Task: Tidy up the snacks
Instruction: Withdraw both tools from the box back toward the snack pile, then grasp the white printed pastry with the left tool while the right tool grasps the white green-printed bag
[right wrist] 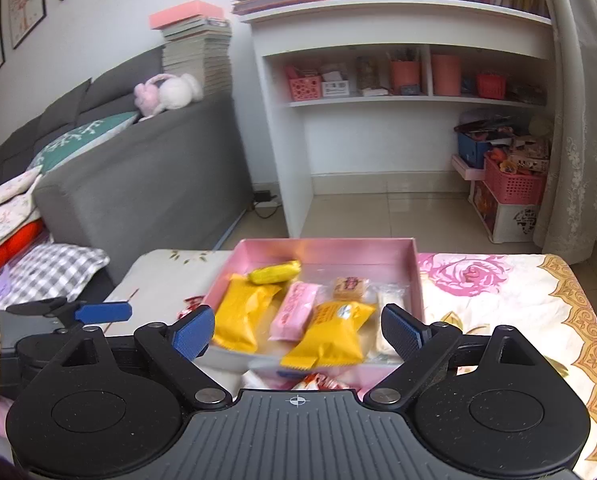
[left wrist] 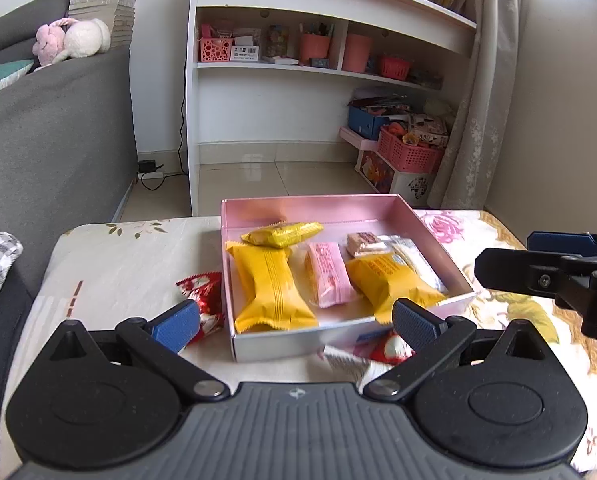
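Both hand-held grippers, left [left wrist: 296, 318] and right [right wrist: 298, 330], gape empty; the red snack [left wrist: 202, 292], lower left, looks light, crinkly: pinch its middle.

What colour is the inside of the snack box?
Pink; the box interior shows best in the left wrist view.

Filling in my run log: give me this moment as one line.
box: pink box holds wrapped snacks | outside: red packet on table, left of box | left claw: open, empty | right claw: open, empty
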{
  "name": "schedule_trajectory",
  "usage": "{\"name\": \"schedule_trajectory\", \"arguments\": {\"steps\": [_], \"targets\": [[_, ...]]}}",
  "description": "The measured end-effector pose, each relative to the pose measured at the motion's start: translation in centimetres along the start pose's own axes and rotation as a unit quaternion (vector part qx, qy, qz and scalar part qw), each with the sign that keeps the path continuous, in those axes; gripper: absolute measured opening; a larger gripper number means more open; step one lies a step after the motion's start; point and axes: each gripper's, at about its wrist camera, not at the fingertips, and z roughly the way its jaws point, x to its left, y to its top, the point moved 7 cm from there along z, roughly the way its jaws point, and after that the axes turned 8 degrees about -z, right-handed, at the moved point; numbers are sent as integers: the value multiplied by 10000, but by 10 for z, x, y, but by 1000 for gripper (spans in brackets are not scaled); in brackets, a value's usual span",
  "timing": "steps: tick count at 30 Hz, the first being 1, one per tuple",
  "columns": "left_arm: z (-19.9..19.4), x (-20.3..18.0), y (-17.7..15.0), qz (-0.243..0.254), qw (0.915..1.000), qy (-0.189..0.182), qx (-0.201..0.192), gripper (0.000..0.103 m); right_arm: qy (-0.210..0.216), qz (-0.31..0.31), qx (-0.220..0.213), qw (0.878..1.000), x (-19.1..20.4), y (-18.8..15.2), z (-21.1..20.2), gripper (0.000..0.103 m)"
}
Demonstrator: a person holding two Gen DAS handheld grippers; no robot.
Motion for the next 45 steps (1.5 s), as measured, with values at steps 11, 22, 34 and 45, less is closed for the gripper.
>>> {"name": "schedule_trajectory", "arguments": {"steps": [11, 22, 34, 45], "targets": [[-30, 12, -34, 128, 9998, 60, 118, 103, 114, -196, 63, 9997, 18, -33, -26, 97], [-28, 9, -71, 600, 9963, -92, 603, 103, -13, -304, 436, 9986, 19, -71, -23, 97], [-17, -24, -107, 1064, 9870, -708, 972, 102, 101, -56, 919, 9957, 29, -84, 4, 97], [-6, -50, -126, 1371, 9793, -941, 1157, 101, 133, 103, 1325, 9910, 29, -100, 35, 95]]}}
